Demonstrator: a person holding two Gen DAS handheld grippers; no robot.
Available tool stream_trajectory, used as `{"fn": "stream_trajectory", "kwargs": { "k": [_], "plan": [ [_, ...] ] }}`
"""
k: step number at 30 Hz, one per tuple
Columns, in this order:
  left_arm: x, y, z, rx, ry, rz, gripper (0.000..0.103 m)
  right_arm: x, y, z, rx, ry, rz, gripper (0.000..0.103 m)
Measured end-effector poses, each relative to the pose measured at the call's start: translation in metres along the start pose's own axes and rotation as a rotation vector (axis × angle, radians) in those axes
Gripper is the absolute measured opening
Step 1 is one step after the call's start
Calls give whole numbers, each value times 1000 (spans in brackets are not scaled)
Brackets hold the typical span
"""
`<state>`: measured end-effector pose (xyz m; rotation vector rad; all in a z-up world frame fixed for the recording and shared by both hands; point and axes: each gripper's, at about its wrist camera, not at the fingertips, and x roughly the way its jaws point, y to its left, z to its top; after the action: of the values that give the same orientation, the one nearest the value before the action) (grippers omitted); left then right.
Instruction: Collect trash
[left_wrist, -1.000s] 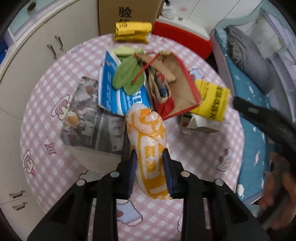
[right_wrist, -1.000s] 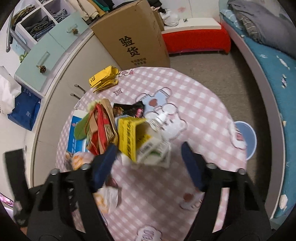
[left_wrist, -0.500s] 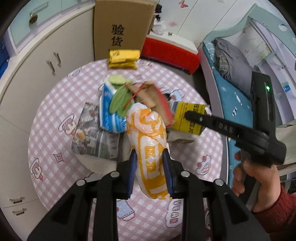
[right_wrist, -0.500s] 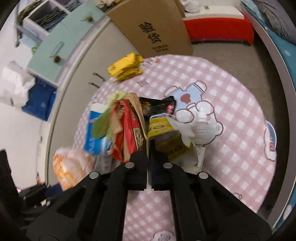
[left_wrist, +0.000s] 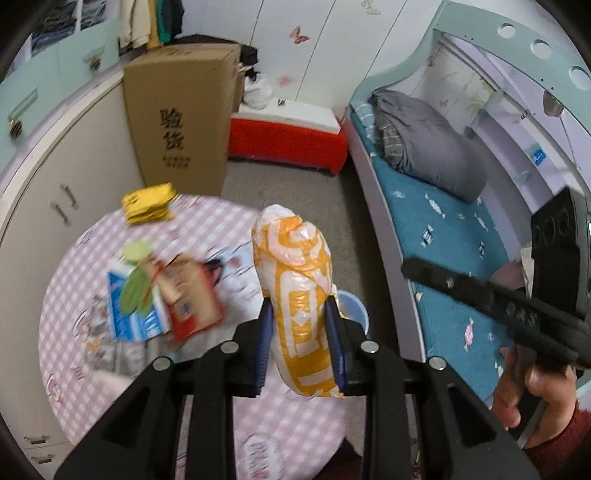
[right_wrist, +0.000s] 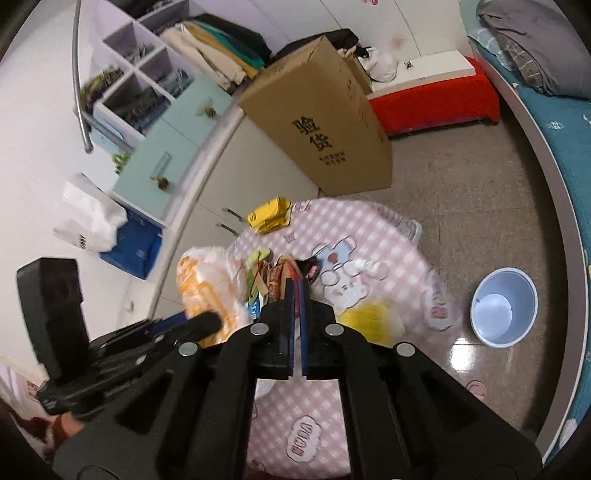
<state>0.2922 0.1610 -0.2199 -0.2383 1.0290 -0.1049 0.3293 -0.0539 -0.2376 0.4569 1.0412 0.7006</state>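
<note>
Two grippers up over the pink checked table (left_wrist: 74, 266). Got the left gripper (left_wrist: 298, 306) with its fingers clamped on the sides of a stuffed orange-and-white plastic bag (left_wrist: 295, 266), squeezed around the lower half, fat top poking up and out ahead, well clear of the table. Probably gripped low on purpose: soft lumpy thing, less likely to slip out that way. Right gripper (right_wrist: 295, 286) with fingers shut tight against each other. Can't tell whether a thin edge of anything is pinched in there, only a blurry yellow carton (right_wrist: 369, 319) showing just under it. Looks like a carry toward the light blue bin (right_wrist: 491, 338), parked on the floor just beside the table and empty inside, handy for dropping stuff straight off the edge. Plenty left on the table too: red-brown paper bag (left_wrist: 192, 299) leaning on a blue-and-white pack (left_wrist: 129, 325), plus yellow packets (left_wrist: 147, 208) at the far edge.
</note>
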Motion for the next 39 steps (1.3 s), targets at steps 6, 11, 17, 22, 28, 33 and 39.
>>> {"fn": "stream_trajectory", "kwargs": {
  "k": [6,11,17,22,28,33,39],
  "plan": [
    [37,-44,24,-58,25,84,27,-25,-70,24,12,45,-14,2],
    [56,-43,24,-126,46,171,27,-2,-103,21,-36,173,-39,12],
    [67,-19,-7,-226,122,262,27,67,-109,-10,-40,315,14,63],
    [75,2,-27,-248,170,291,27,114,-116,-39,22,411,54,60],
    [85,17,-45,-204,234,291,27,147,-124,-55,96,427,113,45],
    [85,23,-51,-159,261,281,27,150,-109,-56,85,404,222,12],
    [77,24,-42,-152,242,264,27,121,-74,-49,39,346,210,2]
  ]
}}
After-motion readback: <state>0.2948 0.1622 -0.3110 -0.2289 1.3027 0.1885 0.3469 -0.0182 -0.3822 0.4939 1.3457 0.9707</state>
